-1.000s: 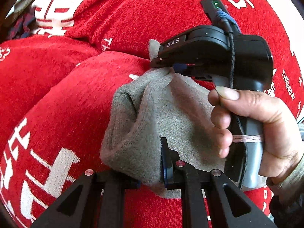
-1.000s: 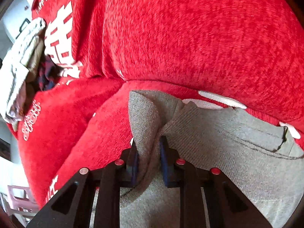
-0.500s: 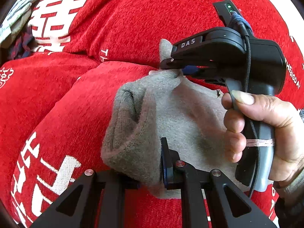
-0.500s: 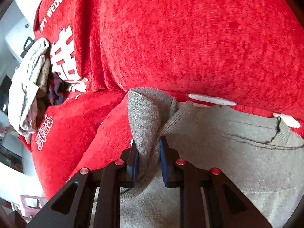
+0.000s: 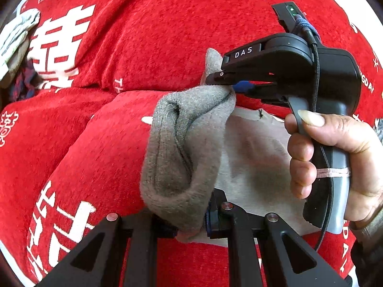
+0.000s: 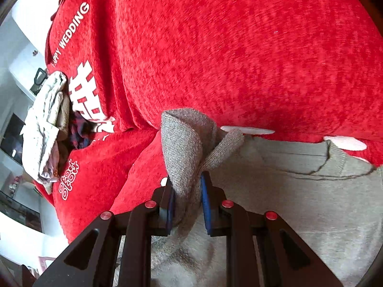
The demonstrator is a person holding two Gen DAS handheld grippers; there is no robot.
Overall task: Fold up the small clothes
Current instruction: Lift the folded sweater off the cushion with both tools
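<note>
Pile of clothes: a pale crumpled bundle [image 5: 14, 38] with a dark checked piece beside it lies at the far left edge, on the red cover, well apart from the work.
Red cover: a red woven cloth [image 5: 148, 38] with white characters and the words "HAPPY WEDDING" spreads under everything; it bulges in soft folds.
Grey garment: a small grey knitted piece [image 5: 182, 148] lies on the red cover in the middle; its near-left edge is lifted and bunched into a thick roll, the rest spreads flat to the right.
Garment detail: in the right wrist view a seam and a neckline-like edge [image 6: 332, 155] show on the flat part, to the right.
Left claw: the left claw [image 5: 191, 224] is nearly closed, pinching the lower end of the bunched roll between its blue pads.
Right claw: the right claw [image 6: 188, 203] is nearly closed on a raised fold of the same garment; the cloth stands up between the blue pads. In the left wrist view its tip [image 5: 227, 81] grips the upper end of the roll.
Hand: a hand [image 5: 335, 157] wraps the right claw's handle, at the right.
</note>
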